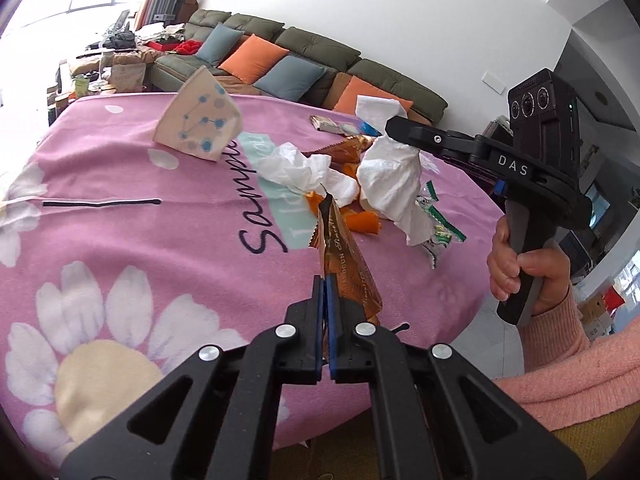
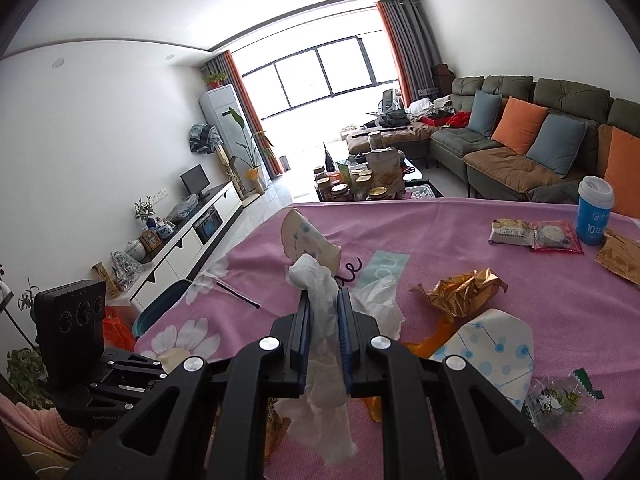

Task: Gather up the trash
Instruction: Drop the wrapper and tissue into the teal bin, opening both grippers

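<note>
My left gripper [image 1: 324, 280] is shut on a brown snack wrapper [image 1: 344, 256] and holds it above the pink tablecloth [image 1: 120, 240]. My right gripper [image 2: 323, 298] is shut on a crumpled white tissue [image 2: 320, 344], which hangs down between the jaws; it also shows in the left wrist view [image 1: 390, 176] under the right gripper [image 1: 394, 128]. On the table lie another white tissue [image 1: 296, 166], orange peel [image 1: 360, 220], a gold wrapper [image 2: 464, 292], a green-and-clear wrapper [image 2: 560, 400] and flattened paper cups [image 1: 200, 122] [image 2: 500, 348].
A blue cup with a white lid [image 2: 594, 210] and packaged snacks [image 2: 536, 234] stand at the far right of the table. A black stick [image 1: 100, 203] lies on the cloth. A sofa [image 2: 520, 128] and a cluttered coffee table [image 2: 368, 180] stand beyond.
</note>
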### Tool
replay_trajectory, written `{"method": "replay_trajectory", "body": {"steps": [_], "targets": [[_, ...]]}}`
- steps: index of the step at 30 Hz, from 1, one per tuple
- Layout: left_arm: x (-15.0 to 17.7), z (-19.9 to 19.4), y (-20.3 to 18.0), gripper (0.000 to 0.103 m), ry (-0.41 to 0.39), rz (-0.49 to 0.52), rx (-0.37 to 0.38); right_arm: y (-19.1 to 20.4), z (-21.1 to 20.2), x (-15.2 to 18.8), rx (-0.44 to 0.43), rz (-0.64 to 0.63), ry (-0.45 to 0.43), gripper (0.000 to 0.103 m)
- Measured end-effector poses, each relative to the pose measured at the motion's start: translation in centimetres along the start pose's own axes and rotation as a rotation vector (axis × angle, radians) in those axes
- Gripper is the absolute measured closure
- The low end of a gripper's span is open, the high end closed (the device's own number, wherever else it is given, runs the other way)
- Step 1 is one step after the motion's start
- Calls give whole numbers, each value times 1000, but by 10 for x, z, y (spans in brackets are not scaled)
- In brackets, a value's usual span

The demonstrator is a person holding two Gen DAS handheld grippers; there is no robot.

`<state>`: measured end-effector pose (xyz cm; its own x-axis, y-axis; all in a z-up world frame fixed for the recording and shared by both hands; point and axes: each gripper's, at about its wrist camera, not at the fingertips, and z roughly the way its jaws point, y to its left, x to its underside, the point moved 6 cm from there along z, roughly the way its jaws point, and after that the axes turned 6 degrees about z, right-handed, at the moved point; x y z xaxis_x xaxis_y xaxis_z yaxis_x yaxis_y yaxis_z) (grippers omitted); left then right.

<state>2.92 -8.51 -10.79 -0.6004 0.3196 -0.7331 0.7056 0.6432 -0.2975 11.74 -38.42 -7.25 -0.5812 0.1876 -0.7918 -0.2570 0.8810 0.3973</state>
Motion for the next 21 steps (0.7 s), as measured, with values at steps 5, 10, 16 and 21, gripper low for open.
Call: {"method": "replay_trajectory", "body": {"steps": [5, 10, 16, 21], "targets": [[-3, -31, 22, 101, -58, -31, -68, 31, 20, -10, -59, -47, 10, 91], [-1, -69, 51, 101, -113, -73, -152, 65, 42, -19, -127, -93, 29, 91], [5, -115, 86, 101, -167, -133, -270, 105, 71, -23, -208, -137, 62, 91], [14, -158, 117, 101, -211, -194, -368, 140, 93, -26, -275, -176, 96, 91]]}}
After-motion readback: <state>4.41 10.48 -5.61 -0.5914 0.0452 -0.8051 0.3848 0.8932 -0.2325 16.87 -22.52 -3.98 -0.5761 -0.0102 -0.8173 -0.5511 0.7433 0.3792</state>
